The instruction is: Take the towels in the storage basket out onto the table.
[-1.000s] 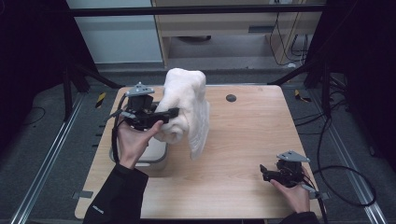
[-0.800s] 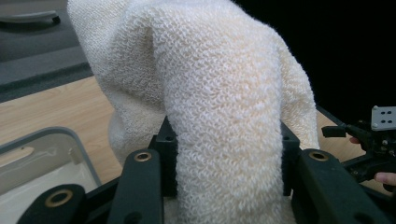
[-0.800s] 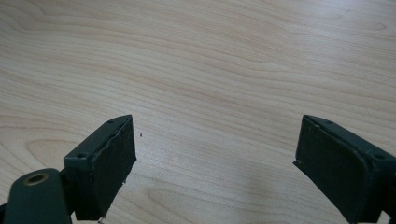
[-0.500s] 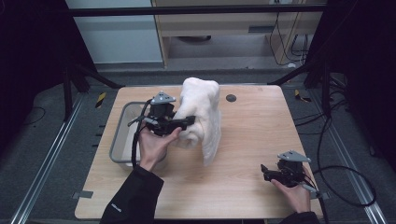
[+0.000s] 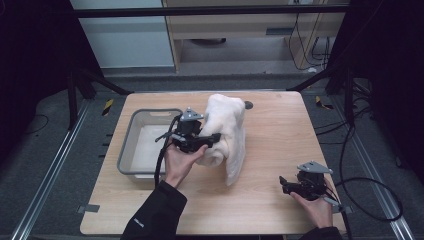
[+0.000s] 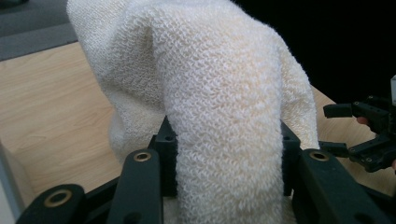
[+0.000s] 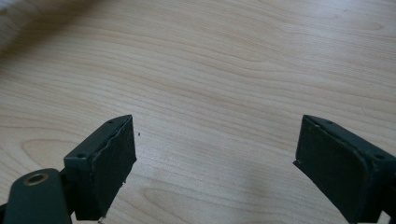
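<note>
Cream towel (image 5: 227,127) in left gripper (image 5: 212,137), apparently above table (image 5: 280,130) centre.

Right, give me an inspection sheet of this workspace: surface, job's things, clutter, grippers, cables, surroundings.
Surface: light wooden table, mostly bare on the right half.
Job's things: cream towel held up off the table, its lower end hanging down to the wood; grey tray at the left, its floor showing white.
Clutter: small dark round spot near the far edge, too small to identify.
Grippers: left gripper shut on the towel, which bulges between its fingers; right gripper open, low at the table's near right, holding nothing.
Cables: black cable loops off the table's right side from the right gripper; more by the far cabinet.
Surroundings: grey floor, metal rails, dark curtains, pale cabinet behind.
</note>
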The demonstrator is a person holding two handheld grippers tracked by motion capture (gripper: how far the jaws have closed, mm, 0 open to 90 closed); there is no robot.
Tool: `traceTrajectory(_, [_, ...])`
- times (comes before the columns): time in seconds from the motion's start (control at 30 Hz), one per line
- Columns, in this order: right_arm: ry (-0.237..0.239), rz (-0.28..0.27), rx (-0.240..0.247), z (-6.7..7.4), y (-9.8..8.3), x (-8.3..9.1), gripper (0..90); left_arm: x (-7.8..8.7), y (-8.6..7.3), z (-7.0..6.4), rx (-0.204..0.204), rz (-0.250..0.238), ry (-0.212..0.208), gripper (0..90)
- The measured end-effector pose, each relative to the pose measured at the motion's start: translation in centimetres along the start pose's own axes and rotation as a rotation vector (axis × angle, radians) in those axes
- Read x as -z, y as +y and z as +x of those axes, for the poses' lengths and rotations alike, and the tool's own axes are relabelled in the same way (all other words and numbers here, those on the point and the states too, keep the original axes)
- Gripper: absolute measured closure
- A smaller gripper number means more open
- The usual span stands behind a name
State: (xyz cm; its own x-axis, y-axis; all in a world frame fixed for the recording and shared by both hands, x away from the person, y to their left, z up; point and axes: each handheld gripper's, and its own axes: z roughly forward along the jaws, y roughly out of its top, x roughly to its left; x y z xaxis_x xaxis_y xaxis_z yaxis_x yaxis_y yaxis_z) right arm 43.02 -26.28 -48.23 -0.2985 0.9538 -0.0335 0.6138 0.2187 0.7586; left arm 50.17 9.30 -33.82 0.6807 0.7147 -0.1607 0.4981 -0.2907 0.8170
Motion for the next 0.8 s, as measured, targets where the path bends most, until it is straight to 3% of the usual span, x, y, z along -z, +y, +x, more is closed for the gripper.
traceTrajectory(0.8, [-0.001,0.008,0.003,0.1,0.0,-0.1,11.8,-5.3,-3.5,-1.2,0.022,0.06,-0.039,54.8])
